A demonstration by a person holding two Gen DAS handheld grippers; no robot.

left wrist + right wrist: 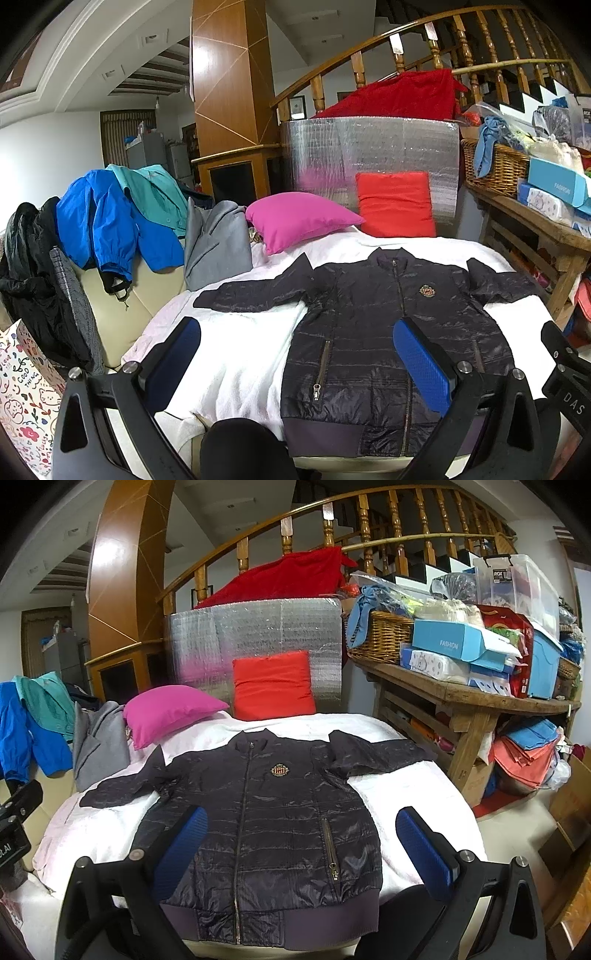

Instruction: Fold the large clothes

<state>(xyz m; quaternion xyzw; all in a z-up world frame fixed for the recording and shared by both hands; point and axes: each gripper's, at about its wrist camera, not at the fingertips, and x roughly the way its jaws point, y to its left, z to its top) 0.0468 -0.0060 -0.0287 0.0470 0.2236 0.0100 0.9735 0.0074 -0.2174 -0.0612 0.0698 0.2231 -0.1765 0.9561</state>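
A dark navy quilted jacket (373,325) lies flat, front up and zipped, on a white cloth-covered surface (236,354), both sleeves spread out sideways. It also shows in the right wrist view (273,812). My left gripper (297,350) is open and empty, held above the jacket's left half near the hem. My right gripper (301,843) is open and empty, above the jacket's lower right part. Neither touches the jacket.
A pink pillow (299,219) and a red pillow (395,203) sit behind the jacket. Blue, teal and grey clothes (122,218) hang at the left. A wooden bench (461,698) with a basket and boxes stands at the right.
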